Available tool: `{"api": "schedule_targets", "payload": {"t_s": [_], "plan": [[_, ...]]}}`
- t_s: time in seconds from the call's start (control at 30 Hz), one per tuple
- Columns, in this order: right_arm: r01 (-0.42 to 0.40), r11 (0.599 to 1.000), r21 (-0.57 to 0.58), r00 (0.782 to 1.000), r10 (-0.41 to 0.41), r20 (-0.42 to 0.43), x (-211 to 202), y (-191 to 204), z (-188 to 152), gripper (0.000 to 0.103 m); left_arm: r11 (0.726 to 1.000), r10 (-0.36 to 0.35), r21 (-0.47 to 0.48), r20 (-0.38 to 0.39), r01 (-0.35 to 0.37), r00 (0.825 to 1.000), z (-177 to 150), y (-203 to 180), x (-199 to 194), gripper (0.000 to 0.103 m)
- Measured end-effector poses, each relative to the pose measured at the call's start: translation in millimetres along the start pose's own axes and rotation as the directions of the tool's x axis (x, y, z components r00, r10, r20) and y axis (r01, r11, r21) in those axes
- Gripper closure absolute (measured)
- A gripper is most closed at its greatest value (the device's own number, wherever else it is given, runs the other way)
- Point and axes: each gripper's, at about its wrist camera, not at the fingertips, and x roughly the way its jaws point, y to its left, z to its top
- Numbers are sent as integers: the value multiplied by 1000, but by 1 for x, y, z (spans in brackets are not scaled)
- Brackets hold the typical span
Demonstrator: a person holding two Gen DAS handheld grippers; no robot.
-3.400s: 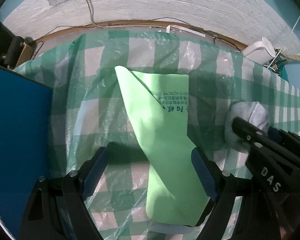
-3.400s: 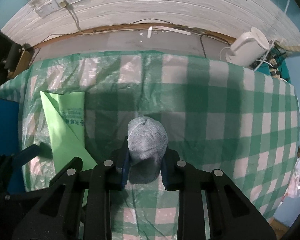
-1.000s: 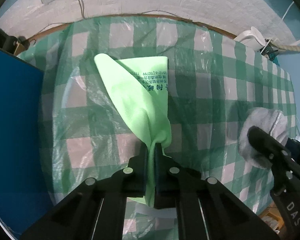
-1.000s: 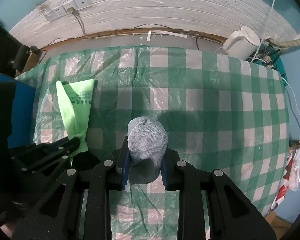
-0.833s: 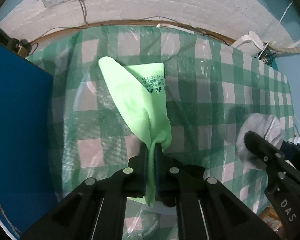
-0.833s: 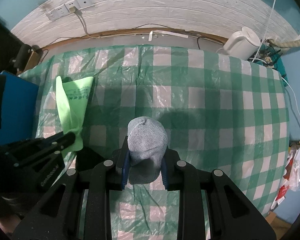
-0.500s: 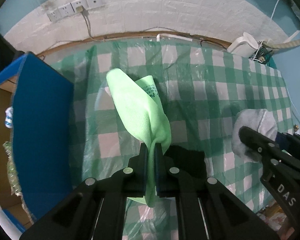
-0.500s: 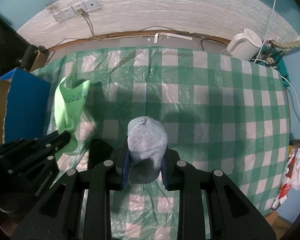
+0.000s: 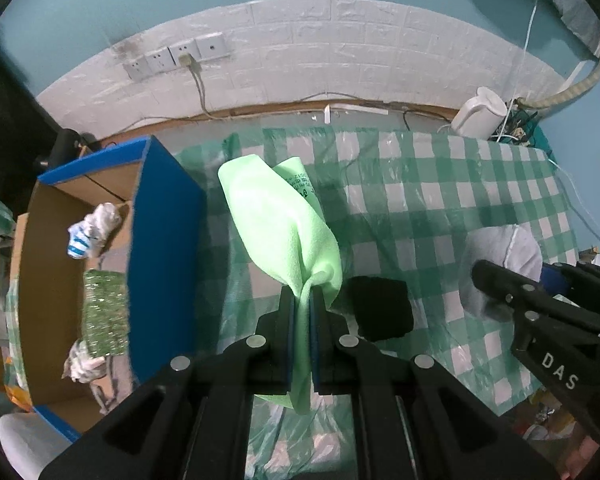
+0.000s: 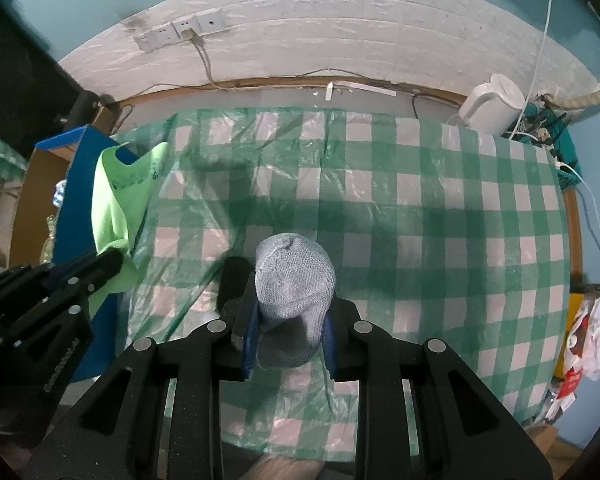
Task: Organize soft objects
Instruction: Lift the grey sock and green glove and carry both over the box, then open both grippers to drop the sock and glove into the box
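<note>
My left gripper (image 9: 300, 300) is shut on a light green cloth (image 9: 276, 220) and holds it in the air above the green checked table, next to the blue cardboard box (image 9: 160, 240) on the left. The cloth (image 10: 116, 204) also shows at the left of the right wrist view, hanging by the box's blue wall (image 10: 76, 184). My right gripper (image 10: 288, 320) is shut on a grey knitted sock (image 10: 294, 280), held above the table. The sock (image 9: 504, 252) and right gripper show at the right of the left wrist view.
The box holds a crumpled white-and-blue item (image 9: 88, 236) and a glittery green piece (image 9: 104, 312). A black object (image 9: 382, 312) lies on the checked tablecloth (image 10: 420, 220). A white kettle (image 10: 492, 104) and cables sit at the back right. Wall sockets (image 10: 180, 32) are behind.
Both grippers have risen, so more of the room shows. The left one moved left with the green cloth, bringing the open box into view. The sock stays gripped.
</note>
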Motion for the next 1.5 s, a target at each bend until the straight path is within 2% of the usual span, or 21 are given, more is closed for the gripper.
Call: {"api": "schedule_targets", "payload": {"t_s": [0.6,1.23,1.5], "plan": [[-36,996,-85,998,40,47,-35,36,-6,79,1000,7,-15,88,-6,996,-29,24,-55,97],[-113,958,-262,990,132,55,-48,131,-10,78,992,60,-120,147,-42,987,-58,92,-86,97],[-128,937,-326,988,148,36,-39,175,-6,78,984,78,-172,149,-52,986,-70,125,-87,97]]}}
